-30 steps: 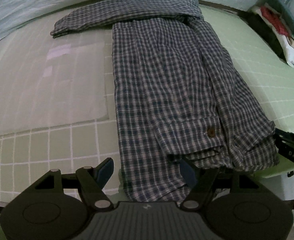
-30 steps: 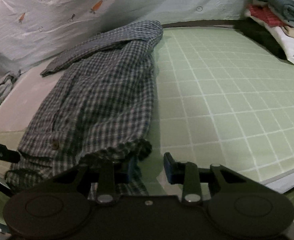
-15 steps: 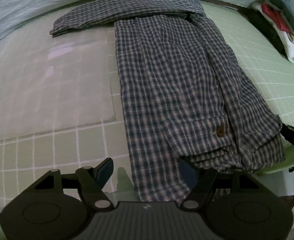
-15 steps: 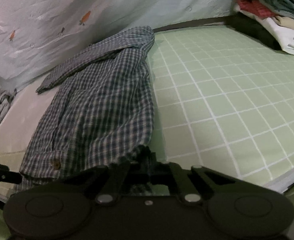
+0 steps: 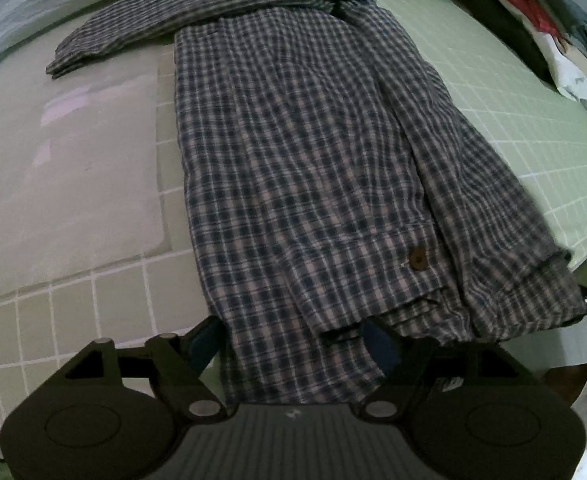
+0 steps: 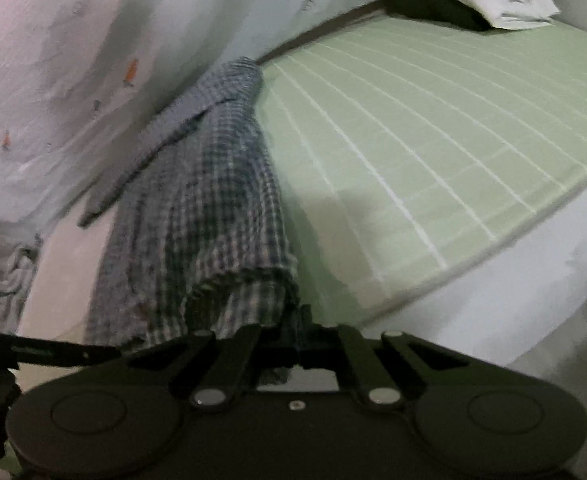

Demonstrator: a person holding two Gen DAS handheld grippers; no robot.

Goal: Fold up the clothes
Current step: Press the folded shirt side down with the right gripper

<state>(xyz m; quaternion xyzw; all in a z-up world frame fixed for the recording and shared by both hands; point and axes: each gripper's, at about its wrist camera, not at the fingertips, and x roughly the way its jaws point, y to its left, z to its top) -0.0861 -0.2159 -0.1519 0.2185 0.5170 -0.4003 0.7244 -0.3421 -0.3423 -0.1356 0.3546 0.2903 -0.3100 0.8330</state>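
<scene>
A blue-and-white checked shirt (image 5: 293, 160) lies lengthwise on the bed, one sleeve stretched across its far end and a brown button near the hem. My left gripper (image 5: 293, 342) hangs over the near hem. Its jaws are opening, with the hem's left part lying between the blue pads (image 5: 377, 344), which do not press on it. In the right wrist view my right gripper (image 6: 295, 330) is shut on the right corner of the shirt (image 6: 197, 208) at the hem, and the cloth bunches up just ahead of the fingers. The picture there is blurred.
The green grid bed sheet (image 6: 433, 140) spreads to the right of the shirt, with the mattress edge close to both grippers. A pale mat (image 5: 73, 180) lies left of the shirt. Folded clothes (image 5: 549, 28) are stacked at the far right corner. A light printed sheet (image 6: 73, 80) hangs behind the bed.
My right gripper went from open beside the hem corner to shut on it, then rolled and shifted sideways. My left gripper came in closer over the hem.
</scene>
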